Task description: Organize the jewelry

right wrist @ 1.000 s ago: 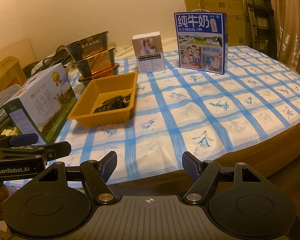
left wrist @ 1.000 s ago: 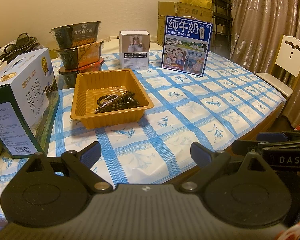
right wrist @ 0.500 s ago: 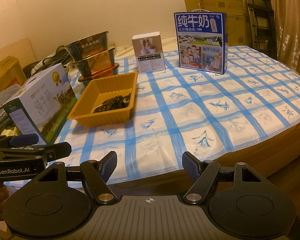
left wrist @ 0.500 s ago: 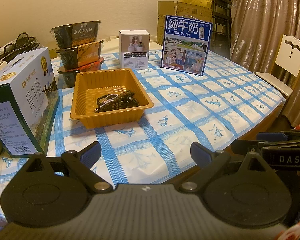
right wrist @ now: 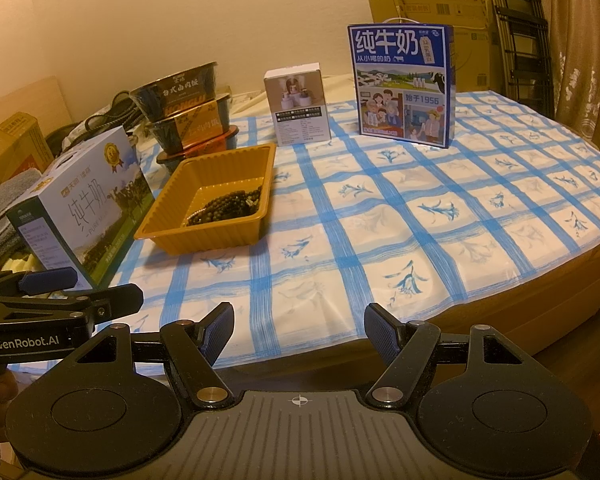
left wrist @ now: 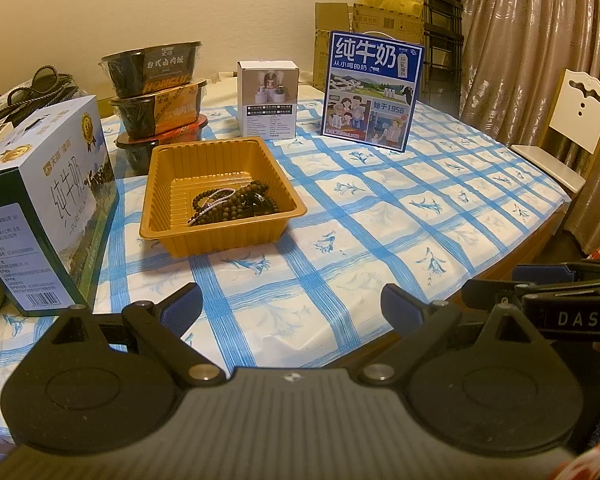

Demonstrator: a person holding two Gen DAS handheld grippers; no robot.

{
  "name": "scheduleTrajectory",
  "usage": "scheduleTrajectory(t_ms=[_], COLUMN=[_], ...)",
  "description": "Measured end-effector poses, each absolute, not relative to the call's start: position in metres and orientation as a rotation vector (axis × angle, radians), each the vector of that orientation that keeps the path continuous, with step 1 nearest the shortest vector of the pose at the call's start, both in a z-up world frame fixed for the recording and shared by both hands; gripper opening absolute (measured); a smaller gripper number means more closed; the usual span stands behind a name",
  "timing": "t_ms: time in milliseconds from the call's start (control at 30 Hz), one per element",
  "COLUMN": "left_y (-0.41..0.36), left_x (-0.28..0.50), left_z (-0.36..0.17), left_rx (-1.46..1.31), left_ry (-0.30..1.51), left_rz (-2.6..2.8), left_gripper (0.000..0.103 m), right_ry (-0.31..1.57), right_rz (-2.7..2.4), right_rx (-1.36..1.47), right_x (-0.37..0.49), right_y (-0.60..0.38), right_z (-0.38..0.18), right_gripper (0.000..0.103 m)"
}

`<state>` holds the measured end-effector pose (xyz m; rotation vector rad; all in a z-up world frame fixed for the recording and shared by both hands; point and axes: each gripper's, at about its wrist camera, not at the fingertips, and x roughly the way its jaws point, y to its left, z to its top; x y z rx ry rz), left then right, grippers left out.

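A yellow-brown plastic tray stands on the blue-checked tablecloth, left of centre; it also shows in the right wrist view. Dark bead bracelets and a thin pale bead strand lie heaped in its near right corner, also visible in the right wrist view. My left gripper is open and empty, near the table's front edge, well short of the tray. My right gripper is open and empty, at the front edge, to the right of the left one.
A green and white milk carton stands left of the tray. Stacked black food bowls, a small white box and a blue milk box stand behind. A white chair is at the right.
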<state>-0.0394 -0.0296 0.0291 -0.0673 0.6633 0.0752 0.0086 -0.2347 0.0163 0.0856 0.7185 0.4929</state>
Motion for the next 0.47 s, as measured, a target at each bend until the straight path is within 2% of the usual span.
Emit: scheduleTrajectory(t_ms=[467], left_y=[-0.0307], left_x=[-0.0372], left_z=[0.0309], left_rx=[-0.068], left_ry=[0.660], left_rz=[0.077], left_gripper=[0.095], right_ry=[0.719], right_rz=[0.491], right_rx=[0.085], right_x=[0.0084], right_y=[-0.2341], right_z=[0.0160], right_gripper=[0.072])
